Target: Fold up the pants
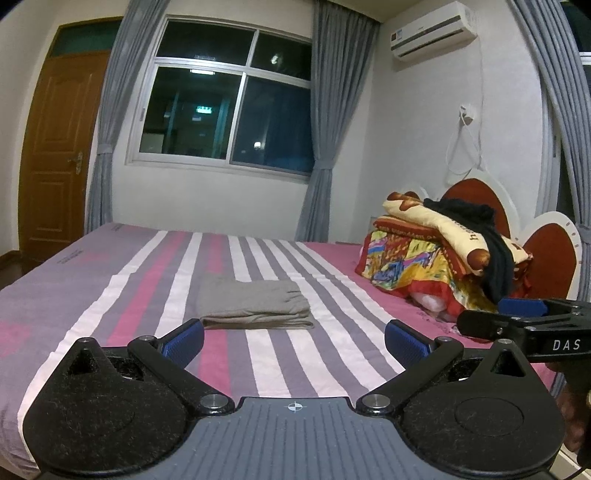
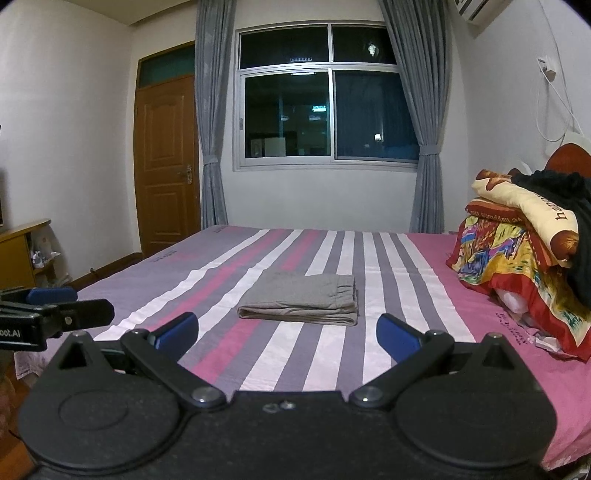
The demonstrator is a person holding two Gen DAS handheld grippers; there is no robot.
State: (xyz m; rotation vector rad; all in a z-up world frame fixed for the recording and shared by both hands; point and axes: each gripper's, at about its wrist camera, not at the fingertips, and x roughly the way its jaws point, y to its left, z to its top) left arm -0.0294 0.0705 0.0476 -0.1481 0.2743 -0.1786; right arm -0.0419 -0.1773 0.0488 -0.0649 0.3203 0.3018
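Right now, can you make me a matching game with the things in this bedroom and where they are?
Things:
1. grey pants
2. black garment
3. air conditioner
4. wooden door

Places:
A. high on the wall
B. draped over the colourful bedding pile
C. left of the window
D. folded on the middle of the striped bed

Pairs: 1-D, 2-B, 3-A, 4-C

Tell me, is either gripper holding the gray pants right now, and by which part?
Nothing is held. The left gripper and right gripper both have open jaws, apart from the folded gray pants lying on the striped bed.
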